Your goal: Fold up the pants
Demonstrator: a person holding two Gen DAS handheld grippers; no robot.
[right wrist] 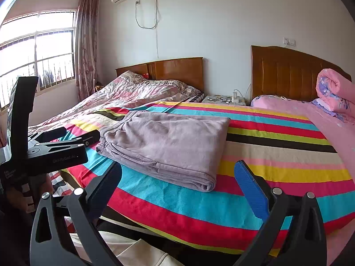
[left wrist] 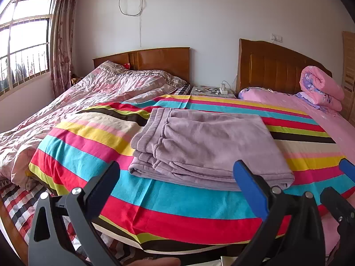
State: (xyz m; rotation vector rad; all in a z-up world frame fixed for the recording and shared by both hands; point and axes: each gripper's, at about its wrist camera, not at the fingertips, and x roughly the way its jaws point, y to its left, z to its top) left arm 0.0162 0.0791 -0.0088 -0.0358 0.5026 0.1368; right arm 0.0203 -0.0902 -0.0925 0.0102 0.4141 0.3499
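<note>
Clearly the bed (left wrist: 155, 201) with its striped cover carries the pants (left wrist: 206, 146), which lie as a compact, layered lilac stack near the front edge, so I judge the folding essentially done. My left claw (left wrist: 175, 177) and right claw (right wrist: 177, 177) both hover short of them, jaws spread wide, empty.

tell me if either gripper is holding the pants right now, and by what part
Nothing is held. The left gripper and right gripper are both open and short of the folded pants, which lie free on the striped blanket.
</note>
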